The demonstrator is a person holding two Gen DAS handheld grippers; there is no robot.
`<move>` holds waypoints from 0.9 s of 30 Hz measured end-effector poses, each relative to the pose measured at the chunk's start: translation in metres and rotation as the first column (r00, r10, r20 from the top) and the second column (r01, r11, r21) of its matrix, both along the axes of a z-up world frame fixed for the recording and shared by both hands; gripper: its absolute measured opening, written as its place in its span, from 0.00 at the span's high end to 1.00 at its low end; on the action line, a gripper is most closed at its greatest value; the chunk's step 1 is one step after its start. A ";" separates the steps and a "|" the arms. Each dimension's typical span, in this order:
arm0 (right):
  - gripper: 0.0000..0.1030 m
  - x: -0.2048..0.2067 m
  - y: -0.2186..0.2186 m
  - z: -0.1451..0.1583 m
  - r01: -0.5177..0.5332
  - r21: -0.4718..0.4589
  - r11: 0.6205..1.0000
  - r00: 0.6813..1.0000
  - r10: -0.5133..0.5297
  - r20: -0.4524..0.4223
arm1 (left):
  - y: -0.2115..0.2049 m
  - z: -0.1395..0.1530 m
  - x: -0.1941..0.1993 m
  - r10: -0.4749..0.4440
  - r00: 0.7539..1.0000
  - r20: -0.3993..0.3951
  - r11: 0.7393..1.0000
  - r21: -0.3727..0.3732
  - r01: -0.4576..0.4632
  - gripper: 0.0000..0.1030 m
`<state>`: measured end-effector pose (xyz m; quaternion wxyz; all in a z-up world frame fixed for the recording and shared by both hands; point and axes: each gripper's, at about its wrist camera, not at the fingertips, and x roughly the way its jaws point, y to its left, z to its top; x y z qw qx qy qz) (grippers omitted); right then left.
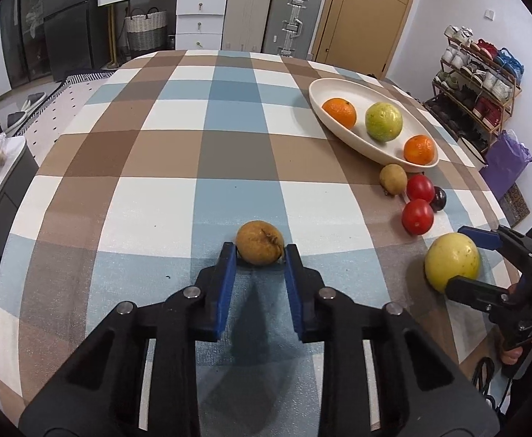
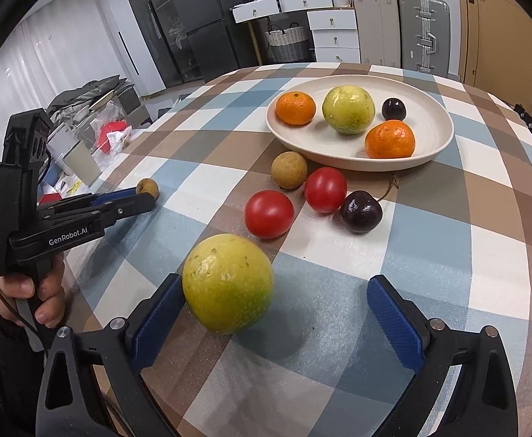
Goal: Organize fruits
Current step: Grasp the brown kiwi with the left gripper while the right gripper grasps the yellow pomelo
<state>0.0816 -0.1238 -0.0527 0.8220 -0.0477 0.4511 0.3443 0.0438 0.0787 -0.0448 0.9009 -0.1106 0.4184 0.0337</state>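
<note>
My left gripper (image 1: pixel 260 251) has its blue pads on both sides of a small brown longan (image 1: pixel 260 242) on the checked tablecloth; it also shows in the right wrist view (image 2: pixel 147 186). My right gripper (image 2: pixel 276 291) is open wide, its left pad touching a big yellow-green fruit (image 2: pixel 227 282), its right pad well apart. A cream plate (image 2: pixel 437 138) holds two oranges (image 2: pixel 295 107) (image 2: pixel 389 139), a green fruit (image 2: pixel 348 109) and a dark cherry (image 2: pixel 393 108).
In front of the plate lie a second longan (image 2: pixel 288 170), two red tomatoes (image 2: pixel 268 213) (image 2: pixel 325 189) and a dark cherry (image 2: pixel 360 211). A shoe rack (image 1: pixel 477 83) stands right of the table. Clutter lies off the table's left edge.
</note>
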 end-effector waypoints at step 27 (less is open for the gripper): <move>0.53 -0.017 0.014 0.003 -0.100 -0.006 0.995 0.994 0.100 0.042 | -0.054 0.013 -0.006 -0.148 0.988 0.052 0.989 0.025 0.146 0.77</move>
